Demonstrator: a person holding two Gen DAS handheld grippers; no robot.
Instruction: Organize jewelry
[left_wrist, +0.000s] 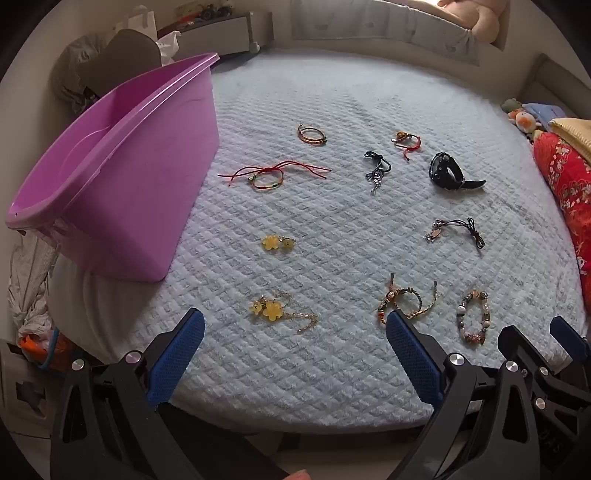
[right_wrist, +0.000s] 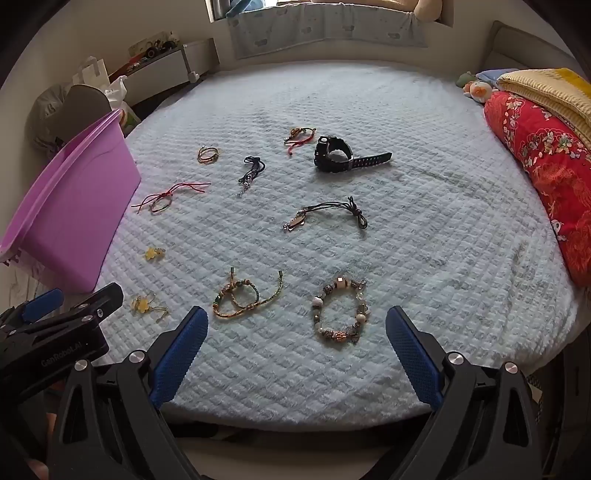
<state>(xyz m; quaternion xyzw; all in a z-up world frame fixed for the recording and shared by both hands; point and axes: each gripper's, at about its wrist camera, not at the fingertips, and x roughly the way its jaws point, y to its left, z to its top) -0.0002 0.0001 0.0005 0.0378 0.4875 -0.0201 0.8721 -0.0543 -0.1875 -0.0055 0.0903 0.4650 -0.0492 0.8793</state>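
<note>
Several jewelry pieces lie spread on a pale blue quilted bed (left_wrist: 332, 369). A purple plastic bin (left_wrist: 110, 177) stands at the bed's left edge, seen too in the right wrist view (right_wrist: 70, 206). Nearest my left gripper (left_wrist: 295, 354) are yellow flower earrings (left_wrist: 271, 310) and a braided bracelet (left_wrist: 402, 299). My right gripper (right_wrist: 295, 354) is open just short of a beaded bracelet (right_wrist: 341, 310) and the braided bracelet (right_wrist: 240, 297). Farther off lie a black watch (right_wrist: 336, 153), a black cord charm (right_wrist: 325, 214) and a red string bracelet (right_wrist: 166, 195). Both grippers are open and empty.
A red patterned pillow (right_wrist: 546, 166) and a yellow blanket (right_wrist: 546, 88) line the right edge, with plush toys (right_wrist: 476, 86) behind. Clothes and a cap (left_wrist: 92, 70) pile up left of the bin. The left gripper's body shows in the right wrist view (right_wrist: 55, 328).
</note>
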